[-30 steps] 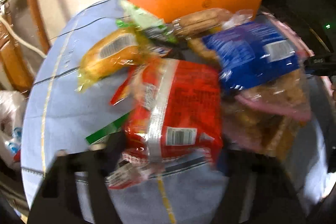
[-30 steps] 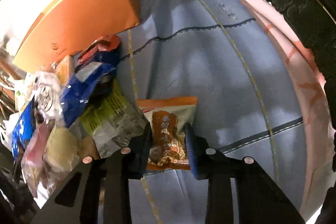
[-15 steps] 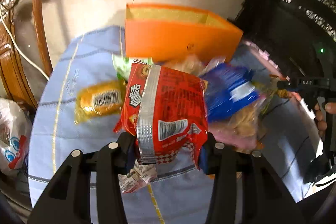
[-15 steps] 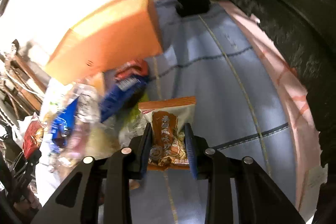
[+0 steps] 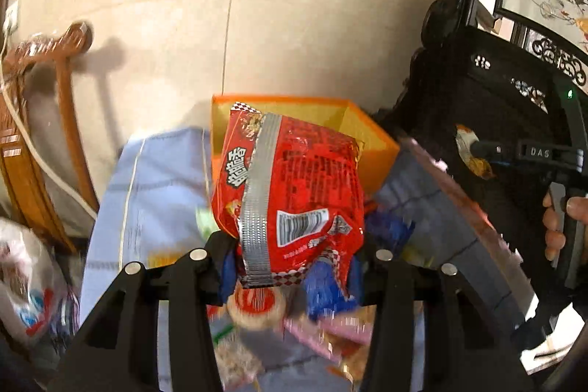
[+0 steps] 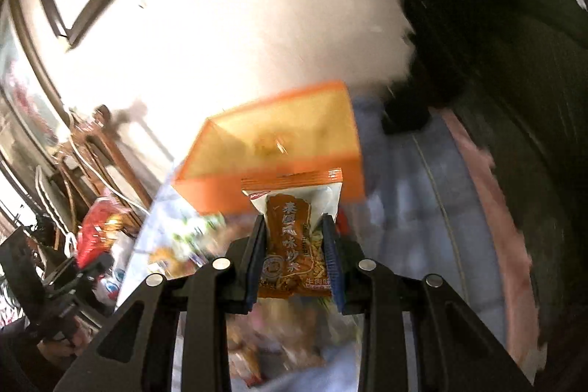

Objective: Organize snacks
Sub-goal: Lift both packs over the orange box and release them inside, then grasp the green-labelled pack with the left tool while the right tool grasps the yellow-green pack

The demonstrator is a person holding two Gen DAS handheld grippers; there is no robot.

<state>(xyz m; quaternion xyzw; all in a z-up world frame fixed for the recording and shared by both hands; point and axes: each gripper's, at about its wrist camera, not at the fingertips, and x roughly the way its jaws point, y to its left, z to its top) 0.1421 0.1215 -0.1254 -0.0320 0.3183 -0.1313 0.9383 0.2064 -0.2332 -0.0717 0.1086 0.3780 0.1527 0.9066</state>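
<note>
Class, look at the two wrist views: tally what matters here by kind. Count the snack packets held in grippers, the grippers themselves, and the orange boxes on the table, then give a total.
Held snack packets: 2 (red packet, orange-and-white packet)
Grippers: 2 (left gripper, right gripper)
Orange boxes: 1 (orange box)
Total: 5

The open box stands on the cloth-covered table, at its far edge against the wall. A heap of snack packets lies on the table before the box. A wooden chair stands left of the table.
</note>
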